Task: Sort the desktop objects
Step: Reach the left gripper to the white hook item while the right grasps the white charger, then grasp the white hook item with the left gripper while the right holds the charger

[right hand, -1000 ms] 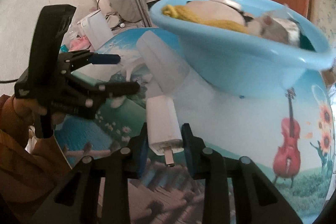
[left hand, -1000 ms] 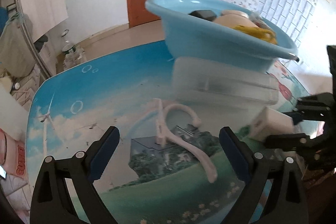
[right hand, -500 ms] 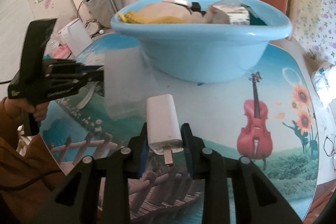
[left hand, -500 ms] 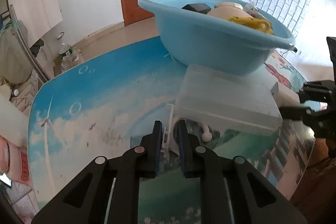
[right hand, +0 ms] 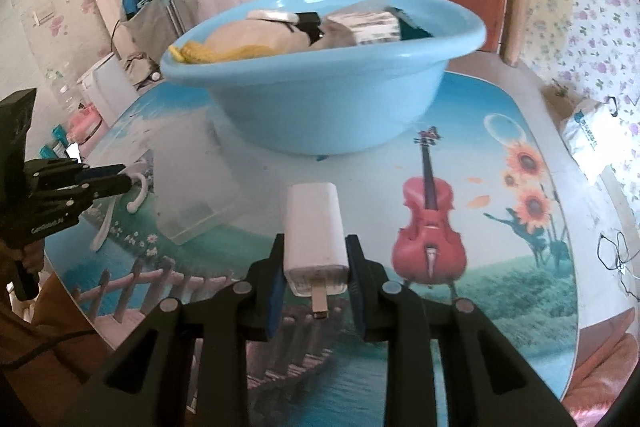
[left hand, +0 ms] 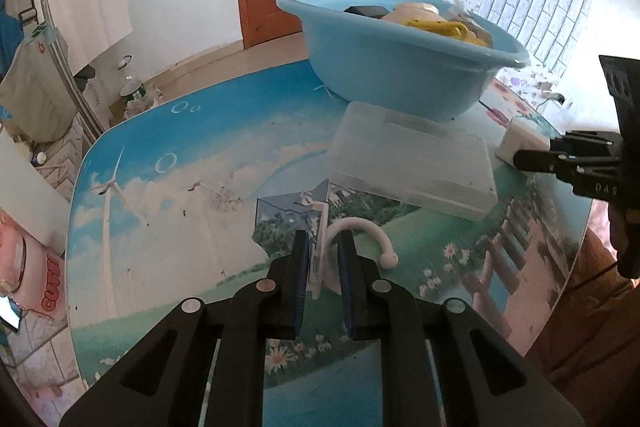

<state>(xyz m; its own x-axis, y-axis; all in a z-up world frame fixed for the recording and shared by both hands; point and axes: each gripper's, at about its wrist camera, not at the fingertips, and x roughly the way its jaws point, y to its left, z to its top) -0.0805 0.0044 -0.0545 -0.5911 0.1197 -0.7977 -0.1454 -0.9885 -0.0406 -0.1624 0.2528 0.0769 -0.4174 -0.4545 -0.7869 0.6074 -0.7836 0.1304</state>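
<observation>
**Both grippers loaded: hook and charger held, basin ahead**

Item one: our left gripper (left hand: 323,259), jaws clenched on the white plastic hook (left hand: 352,239), whose curved arm juts toward 2 o'clock above the picture-printed table (left hand: 168,155).

Item two: our right gripper (right hand: 315,259), jaws clamped on the flanks of the white charger (right hand: 314,227), plug end pointing back toward us.

At 12 o'clock of each, the blue basin (right hand: 320,107), already heaped with goods; a translucent box (left hand: 412,163) lies just before it.

We judge the step as carry after pickup. The next move calls for lifting each piece over the basin rim, clearing the box, then opening the jaws.
</observation>
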